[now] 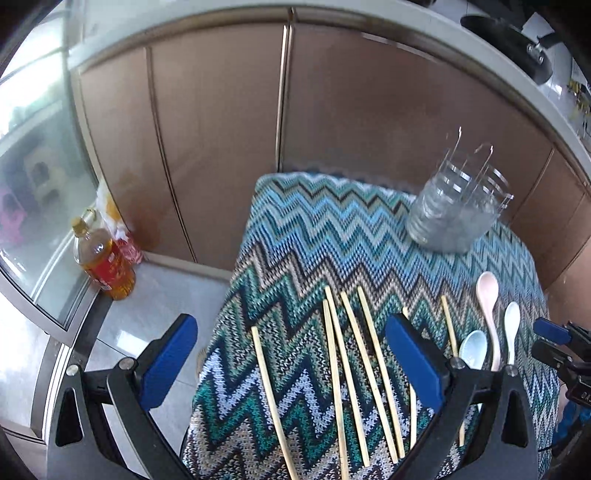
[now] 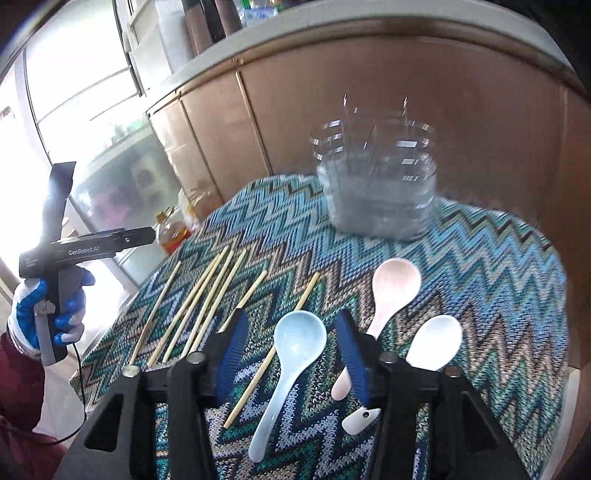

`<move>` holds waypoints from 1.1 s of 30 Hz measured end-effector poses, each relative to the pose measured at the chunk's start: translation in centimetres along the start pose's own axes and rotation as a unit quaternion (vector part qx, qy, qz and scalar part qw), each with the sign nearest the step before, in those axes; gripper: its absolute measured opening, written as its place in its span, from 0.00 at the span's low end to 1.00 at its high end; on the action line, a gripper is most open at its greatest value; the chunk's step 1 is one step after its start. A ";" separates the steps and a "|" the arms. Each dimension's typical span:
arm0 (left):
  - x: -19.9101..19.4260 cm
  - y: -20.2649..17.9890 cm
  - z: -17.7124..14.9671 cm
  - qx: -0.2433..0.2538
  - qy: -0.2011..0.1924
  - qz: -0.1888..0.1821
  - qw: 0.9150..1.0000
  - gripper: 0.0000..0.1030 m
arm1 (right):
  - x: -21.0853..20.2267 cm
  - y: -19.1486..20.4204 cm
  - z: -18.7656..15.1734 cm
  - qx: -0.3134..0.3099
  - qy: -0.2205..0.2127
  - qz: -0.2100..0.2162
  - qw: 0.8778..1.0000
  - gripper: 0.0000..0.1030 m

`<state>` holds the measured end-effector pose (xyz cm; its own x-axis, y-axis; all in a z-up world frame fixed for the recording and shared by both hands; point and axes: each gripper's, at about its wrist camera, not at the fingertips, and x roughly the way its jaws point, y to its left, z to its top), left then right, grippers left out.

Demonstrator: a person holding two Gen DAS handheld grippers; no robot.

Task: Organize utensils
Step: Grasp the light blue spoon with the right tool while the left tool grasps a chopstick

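Several pale wooden chopsticks (image 1: 347, 369) (image 2: 207, 302) lie side by side on a zigzag-patterned cloth (image 1: 314, 236) (image 2: 498, 280). To their right lie three ceramic spoons: light blue (image 2: 295, 343) (image 1: 472, 347), pink (image 2: 391, 288) (image 1: 487, 295) and white (image 2: 436, 343) (image 1: 511, 325). A clear plastic utensil holder (image 1: 458, 210) (image 2: 376, 184) with dividers stands at the cloth's far side. My left gripper (image 1: 291, 321) hangs open over the chopsticks. My right gripper (image 2: 291, 317) is open, its fingers either side of the blue spoon's bowl with gaps showing; nothing is gripped.
Brown cabinet doors (image 1: 221, 129) run behind the covered table, under a pale countertop (image 1: 406, 22). An oil bottle (image 1: 105, 258) stands on the floor at the left by a glass door. A gloved hand (image 2: 48, 314) holds the left gripper's handle. A black pan (image 1: 517, 40) sits on the counter.
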<state>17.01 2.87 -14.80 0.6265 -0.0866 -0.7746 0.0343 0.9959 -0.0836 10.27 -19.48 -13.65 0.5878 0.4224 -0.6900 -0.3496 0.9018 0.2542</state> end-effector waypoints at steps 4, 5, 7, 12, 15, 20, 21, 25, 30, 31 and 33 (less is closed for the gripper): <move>1.9 -0.4 0.2 0.002 0.027 -0.004 1.000 0.97 | 1.8 -1.0 0.0 0.002 0.025 0.012 1.000 0.33; 2.3 -0.5 0.2 0.003 0.034 -0.005 0.999 0.92 | 2.1 -1.2 0.0 0.002 0.028 0.014 0.999 0.31; 3.2 -0.6 0.2 0.009 0.049 -0.009 0.999 0.80 | 2.8 -1.5 0.0 0.000 0.037 0.019 0.999 0.30; 4.6 -0.8 -0.1 0.021 0.078 -0.014 0.997 0.54 | 3.9 -1.6 0.1 -0.008 0.050 0.026 0.998 0.29; 5.2 -1.0 -0.3 0.029 0.095 -0.026 0.995 0.38 | 4.4 -1.7 0.1 -0.011 0.058 0.027 0.998 0.28; 6.3 -1.3 -0.6 0.038 0.116 -0.034 0.992 0.28 | 5.3 -2.3 0.1 -0.009 0.069 0.030 0.997 0.27; 6.4 -1.4 -0.6 0.040 0.119 -0.036 0.991 0.26 | 5.5 -2.3 0.0 -0.009 0.072 0.030 0.997 0.27; 7.1 -1.7 -0.9 0.048 0.130 -0.038 0.990 0.20 | 6.0 -2.5 0.0 -0.014 0.082 0.032 0.996 0.27; 8.1 -1.7 -1.1 0.048 0.145 -0.045 0.987 0.18 | 6.5 -2.6 0.0 -0.016 0.089 0.031 0.995 0.27; 8.3 -1.8 -1.2 0.048 0.148 -0.046 0.987 0.18 | 6.7 -2.7 -0.1 -0.016 0.091 0.030 0.995 0.27; 8.6 -1.9 -1.2 0.052 0.151 -0.048 0.986 0.18 | 6.9 -2.8 -0.1 -0.016 0.093 0.030 0.995 0.27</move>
<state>21.44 0.16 -22.02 0.3565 -0.1693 -0.9188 0.1720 0.9785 -0.1136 15.23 -19.06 -19.19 0.4204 0.4485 -0.7887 -0.4047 0.8707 0.2794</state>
